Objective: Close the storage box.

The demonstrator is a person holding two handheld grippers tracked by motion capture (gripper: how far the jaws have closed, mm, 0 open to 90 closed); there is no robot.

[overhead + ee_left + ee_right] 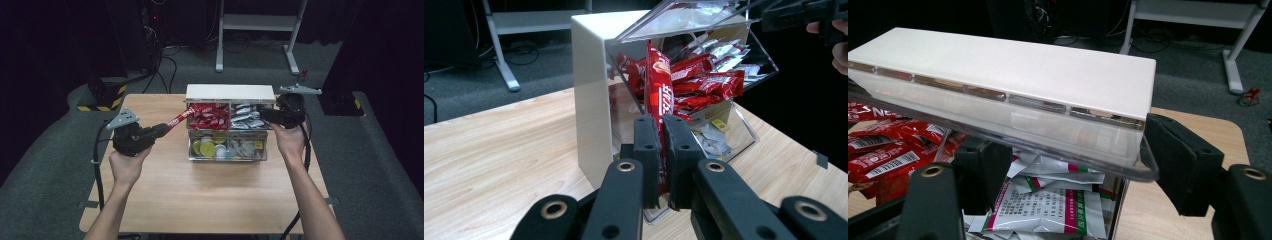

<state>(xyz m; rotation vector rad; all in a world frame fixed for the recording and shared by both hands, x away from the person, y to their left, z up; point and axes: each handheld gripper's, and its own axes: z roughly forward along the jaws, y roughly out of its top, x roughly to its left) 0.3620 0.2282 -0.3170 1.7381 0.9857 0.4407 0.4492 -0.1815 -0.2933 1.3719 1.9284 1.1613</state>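
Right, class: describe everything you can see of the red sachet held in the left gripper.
The red sachet is a long, narrow stick pack of glossy red foil with white lettering. The left gripper is shut on its lower end, black pads pressing both faces. In the left gripper view it stands upright in front of the clear organiser box; in the high view its far end points toward the upper left compartment, which holds similar red sachets.
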